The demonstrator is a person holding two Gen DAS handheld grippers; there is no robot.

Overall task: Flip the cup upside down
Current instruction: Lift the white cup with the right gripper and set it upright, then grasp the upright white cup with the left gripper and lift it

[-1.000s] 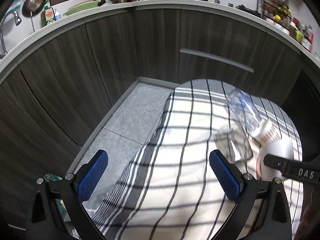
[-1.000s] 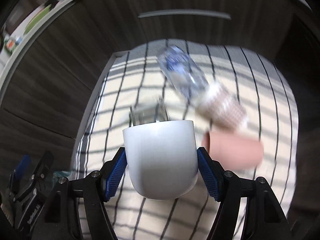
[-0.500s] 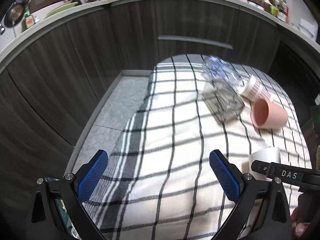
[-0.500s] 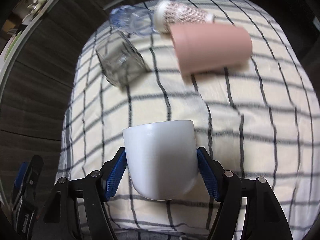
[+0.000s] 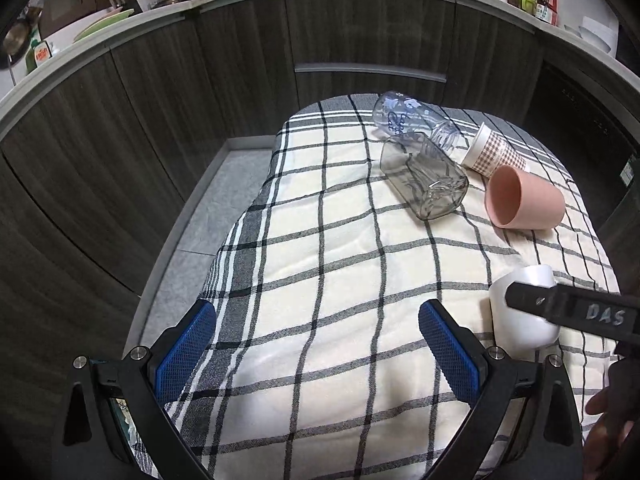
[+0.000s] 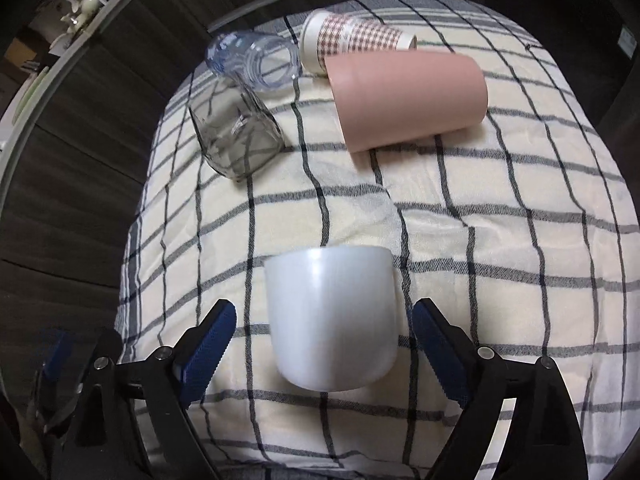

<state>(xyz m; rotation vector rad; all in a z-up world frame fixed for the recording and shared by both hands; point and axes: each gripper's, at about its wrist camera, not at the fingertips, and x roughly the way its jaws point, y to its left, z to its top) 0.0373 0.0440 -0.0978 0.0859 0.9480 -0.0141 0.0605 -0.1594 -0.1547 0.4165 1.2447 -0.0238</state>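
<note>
White plastic cup (image 6: 334,320) between the spread pads of the right gripper (image 6: 324,344), on a checked cloth (image 6: 500,240).

From left to right in the left wrist view: the left gripper (image 5: 316,348) is wide open with nothing between its blue pads, over the near left part of the cloth; then comes bare cloth, and at the right edge the white cup with a black finger of the right gripper across it. In the right wrist view a gap shows on both sides of the cup, so the pads are not pressing it; its wide rim points away from the camera, and I cannot tell if it rests on the cloth. Farther back, left to right, lie a clear plastic bottle (image 6: 256,58), a grey square glass jar (image 6: 236,136), a patterned paper cup (image 6: 352,40) and a pink cup (image 6: 408,98), all on their sides and close together.
</note>
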